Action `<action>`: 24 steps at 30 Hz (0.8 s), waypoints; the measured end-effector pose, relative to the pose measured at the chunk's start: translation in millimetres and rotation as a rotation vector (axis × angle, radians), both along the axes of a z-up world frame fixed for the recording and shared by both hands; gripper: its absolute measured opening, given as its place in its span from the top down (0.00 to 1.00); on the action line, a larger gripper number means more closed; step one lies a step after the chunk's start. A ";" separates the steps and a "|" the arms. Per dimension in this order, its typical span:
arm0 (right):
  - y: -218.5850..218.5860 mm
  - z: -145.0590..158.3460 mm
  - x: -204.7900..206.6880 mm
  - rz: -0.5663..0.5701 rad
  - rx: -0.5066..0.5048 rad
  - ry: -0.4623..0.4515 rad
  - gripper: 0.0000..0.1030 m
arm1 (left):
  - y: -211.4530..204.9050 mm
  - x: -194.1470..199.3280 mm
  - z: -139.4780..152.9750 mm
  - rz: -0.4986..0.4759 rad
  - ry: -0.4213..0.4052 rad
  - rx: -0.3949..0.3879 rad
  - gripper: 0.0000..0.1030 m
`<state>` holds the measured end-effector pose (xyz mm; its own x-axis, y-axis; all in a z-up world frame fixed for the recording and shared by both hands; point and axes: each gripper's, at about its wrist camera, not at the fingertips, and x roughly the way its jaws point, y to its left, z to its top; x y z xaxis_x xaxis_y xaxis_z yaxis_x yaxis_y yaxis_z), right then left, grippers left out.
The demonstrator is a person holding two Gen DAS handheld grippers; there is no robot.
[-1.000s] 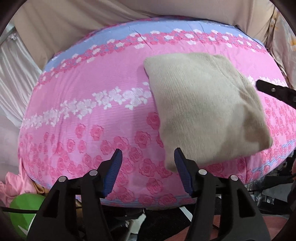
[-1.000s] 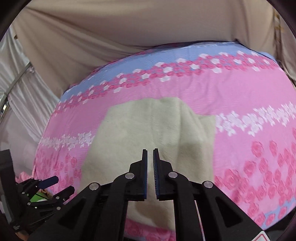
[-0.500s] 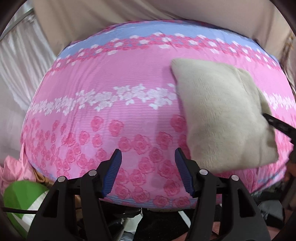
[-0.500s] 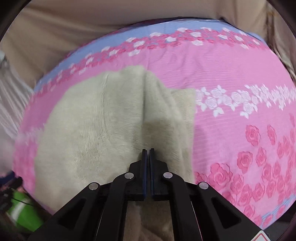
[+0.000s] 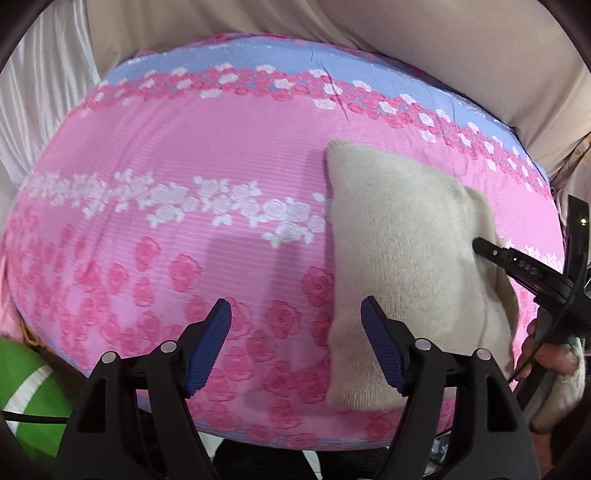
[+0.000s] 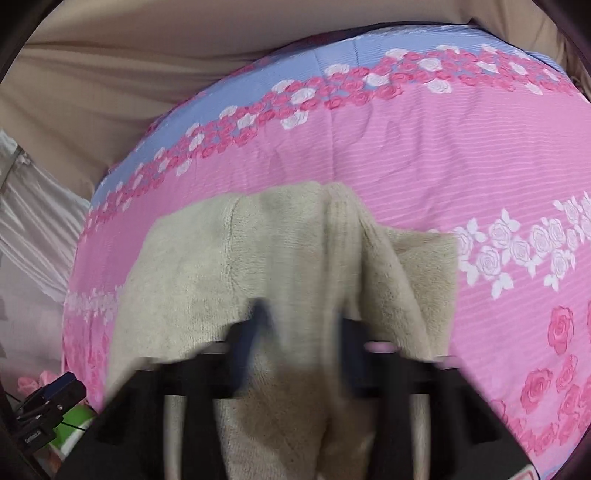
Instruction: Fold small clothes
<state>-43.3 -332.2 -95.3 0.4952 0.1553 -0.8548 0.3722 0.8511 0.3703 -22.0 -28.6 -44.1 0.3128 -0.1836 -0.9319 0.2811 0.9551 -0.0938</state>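
A folded beige knit garment (image 5: pixel 402 258) lies on the right part of the pink rose-print bed (image 5: pixel 207 155). My left gripper (image 5: pixel 295 350) is open and empty above the bed's near edge, its right finger at the garment's near left corner. My right gripper (image 6: pixel 299 328) is blurred; its fingers stand apart with a raised fold of the garment (image 6: pixel 295 266) between them. In the left wrist view the right gripper (image 5: pixel 480 245) rests on the garment's right side.
A beige curtain (image 5: pixel 369 33) hangs behind the bed. A white satin cloth (image 5: pixel 40 92) hangs at the left. A green object (image 5: pixel 26 391) sits below the bed's near left edge. The bed's near edge (image 5: pixel 258 439) drops off below my left gripper.
My right gripper was shut on the garment's fold; its fingers have now spread apart, blurred in motion. The left gripper has drifted left and stays open.
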 end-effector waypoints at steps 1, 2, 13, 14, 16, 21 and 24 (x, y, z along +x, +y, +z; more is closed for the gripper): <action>-0.9 11.2 -2.7 -0.006 -0.011 -0.030 0.88 | -1.9 0.3 -1.7 0.000 0.006 0.000 0.32; -1.0 24.7 -6.5 -0.006 -0.036 -0.061 0.88 | -2.8 0.6 -2.3 0.001 0.010 -0.001 0.32; -24.3 22.6 -41.8 -0.073 -0.050 -0.036 0.77 | -26.1 8.0 -22.0 -0.010 0.095 -0.074 0.31; -24.2 32.7 -51.0 -0.074 -0.058 -0.051 0.72 | -26.6 9.2 -21.6 -0.008 0.100 -0.096 0.29; -21.5 38.4 -69.5 -0.081 -0.074 -0.050 0.54 | -28.2 12.6 -22.4 0.001 0.119 -0.141 0.24; -16.7 17.1 -114.3 -0.111 0.014 0.021 0.41 | -43.4 18.2 -33.9 -0.018 0.190 -0.220 0.21; -17.9 -9.0 -128.4 -0.171 0.133 0.041 0.40 | -54.8 21.4 -51.4 -0.018 0.236 -0.223 0.21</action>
<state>-171.7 -350.1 -104.4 0.4891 0.1851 -0.8524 0.5240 0.7188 0.4568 -0.6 -83.4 -95.6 0.0877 -0.3946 -0.9146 0.2431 0.8989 -0.3645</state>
